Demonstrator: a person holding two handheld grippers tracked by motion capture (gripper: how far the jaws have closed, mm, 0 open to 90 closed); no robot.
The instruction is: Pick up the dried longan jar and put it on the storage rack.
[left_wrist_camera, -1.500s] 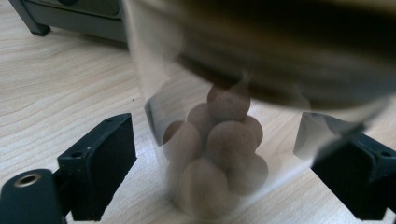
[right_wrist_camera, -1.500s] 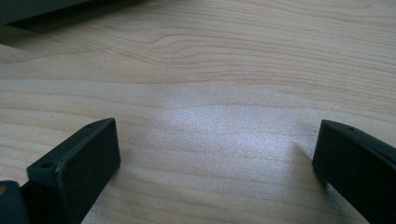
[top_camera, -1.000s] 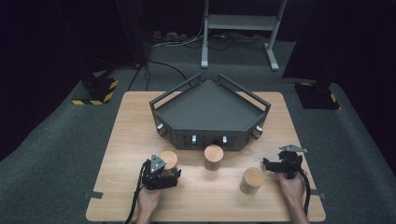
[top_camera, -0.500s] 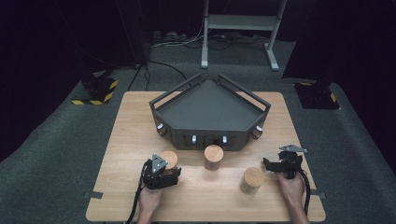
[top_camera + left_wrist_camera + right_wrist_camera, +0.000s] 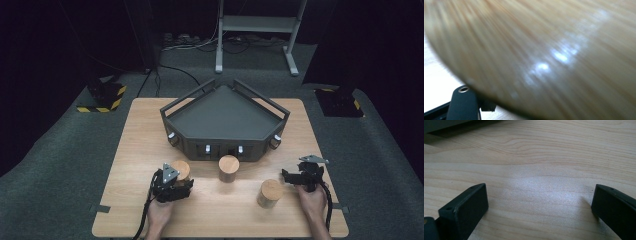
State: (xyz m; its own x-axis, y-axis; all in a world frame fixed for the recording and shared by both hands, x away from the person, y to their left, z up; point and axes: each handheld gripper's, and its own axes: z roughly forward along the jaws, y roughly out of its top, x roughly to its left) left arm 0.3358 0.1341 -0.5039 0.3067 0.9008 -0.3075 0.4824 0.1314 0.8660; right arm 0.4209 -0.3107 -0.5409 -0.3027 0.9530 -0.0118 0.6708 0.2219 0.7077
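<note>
Clamped on the left wooden cylinder (image 5: 181,170), the left gripper (image 5: 172,184) sits near the table's 7 o'clock corner; its jaws have just been closing, and in the left gripper view the cylinder's grain (image 5: 544,55) presses right up against the lens. Over at 4 o'clock the right gripper (image 5: 292,177) rests with its jaws wide apart, bare wood between them in the right gripper view (image 5: 539,195).

Centre-table stands a dark five-sided tray (image 5: 170,116) with raised rails, its floor bare. At its 6 o'clock a middle wooden cylinder (image 5: 228,167) stands upright, just clear of the tray's front wall. A third wooden cylinder (image 5: 270,193) stands at 5 o'clock, near the right gripper and apart from it.

Open wood lies along the wooden table (image 5: 140,135) at 9 and 3 o'clock beside the tray, and along the near edge between the two hands.
</note>
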